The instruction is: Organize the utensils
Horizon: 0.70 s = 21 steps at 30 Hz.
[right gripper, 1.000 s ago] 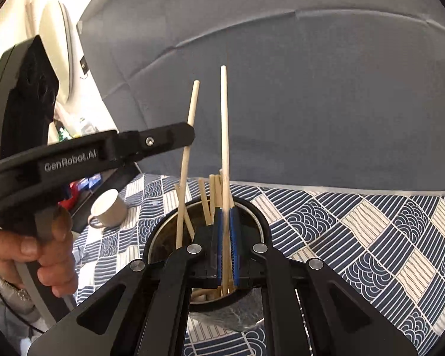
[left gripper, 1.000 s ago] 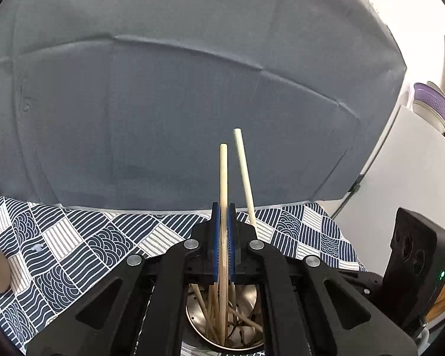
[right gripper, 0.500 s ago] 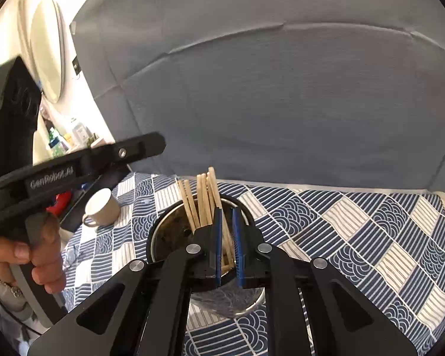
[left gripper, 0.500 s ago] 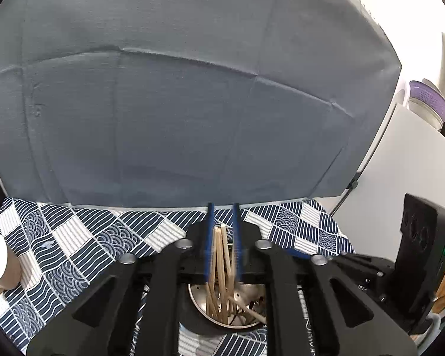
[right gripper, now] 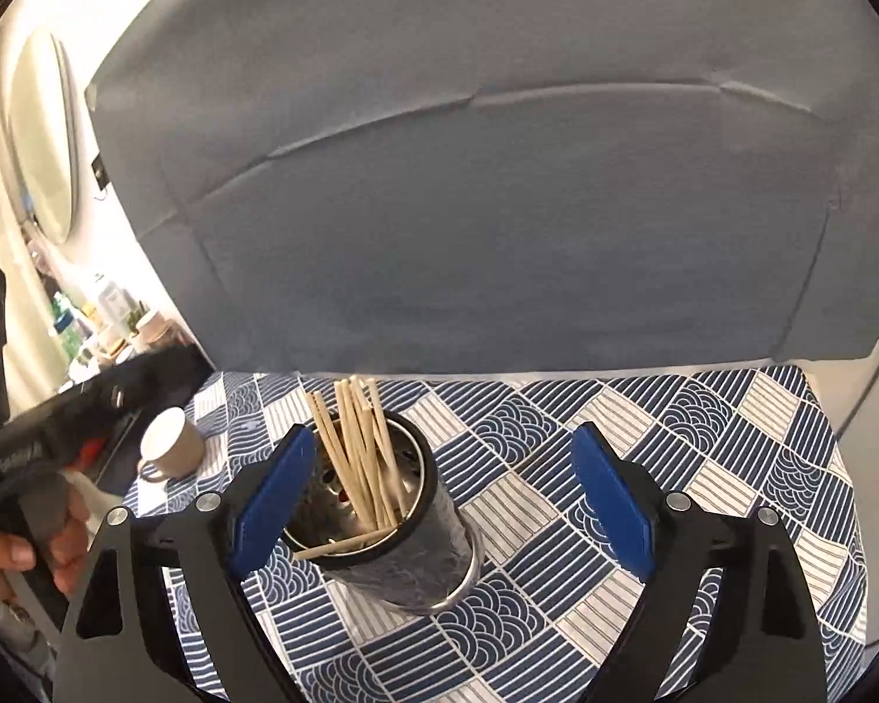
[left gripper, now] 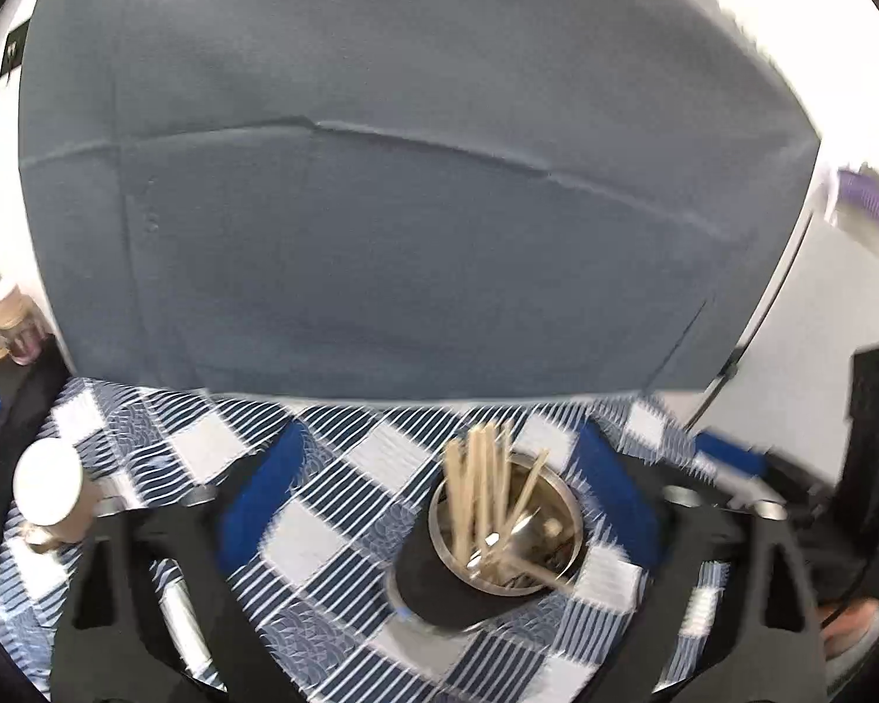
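1. The left gripper (left gripper: 439, 498), black with blue pads, has its jaws opening and spread wide; nothing is pinched between the pads, though the holder shows below in the gap.
2. The right gripper (right gripper: 442, 498), of the same make, also has its jaws opening and wide apart, with nothing pressed between them.
3. The pale wooden chopsticks (right gripper: 357, 457) stand bundled and leaning in the round steel utensil holder with a dark wrapped wall (right gripper: 404, 545); one stick lies across its rim.
4. In the right wrist view the holder sits just beside the left-hand blue pad (right gripper: 272, 498), with open cloth between it and the other pad.
5. The blue and white patterned tablecloth (right gripper: 674, 439) lies bare to the right of the holder, giving free room there.
6. A grey fabric backdrop (right gripper: 498, 205) closes off the far edge of the table.
7. A beige ceramic cup (right gripper: 170, 445) stands to the left, well apart from the holder.
8. A person's hand (right gripper: 35, 539) grips the left gripper's handle at the left edge of the right wrist view.
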Tool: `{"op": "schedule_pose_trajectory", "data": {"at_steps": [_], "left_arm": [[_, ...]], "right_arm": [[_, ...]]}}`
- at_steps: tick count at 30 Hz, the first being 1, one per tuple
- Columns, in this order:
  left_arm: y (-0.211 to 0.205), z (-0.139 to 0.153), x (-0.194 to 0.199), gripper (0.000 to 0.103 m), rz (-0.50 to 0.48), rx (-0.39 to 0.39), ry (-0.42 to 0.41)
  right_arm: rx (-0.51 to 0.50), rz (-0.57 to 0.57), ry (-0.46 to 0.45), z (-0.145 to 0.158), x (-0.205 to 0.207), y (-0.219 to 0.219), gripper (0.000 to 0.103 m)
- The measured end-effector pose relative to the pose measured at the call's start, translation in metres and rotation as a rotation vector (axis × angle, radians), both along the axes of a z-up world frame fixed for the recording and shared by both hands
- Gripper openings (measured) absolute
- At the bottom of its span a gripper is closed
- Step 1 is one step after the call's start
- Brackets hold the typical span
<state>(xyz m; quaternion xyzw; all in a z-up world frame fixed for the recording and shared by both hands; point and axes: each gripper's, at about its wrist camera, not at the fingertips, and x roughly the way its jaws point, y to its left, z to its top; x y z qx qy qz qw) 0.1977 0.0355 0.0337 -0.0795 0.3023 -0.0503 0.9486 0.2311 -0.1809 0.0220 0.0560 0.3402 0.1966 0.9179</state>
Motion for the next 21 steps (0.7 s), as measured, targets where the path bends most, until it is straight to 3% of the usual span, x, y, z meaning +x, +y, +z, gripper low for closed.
{"op": "schedule_pose_trajectory", "data": {"at_steps": [8,12,16,21], "left_arm": [[-0.007,-0.005,-0.019,0.097,0.016,0.159,0.032],[-0.008,-0.007,-0.029,0.097,0.036,0.153,0.042],[-0.007,-0.011,-0.043,0.097,0.1,0.193,0.061],[-0.009,-0.013,-0.067,0.097,0.115,0.173,0.06]], "right_arm": [[-0.005,-0.046,0.006,0.014,-0.012,-0.01,0.093],[-0.048,-0.066,0.004,0.018,-0.02,-0.011,0.095],[-0.097,-0.064,0.008,0.019,-0.036,-0.012,0.095],[-0.135,-0.067,0.025,0.016,-0.063,-0.014,0.095]]}}
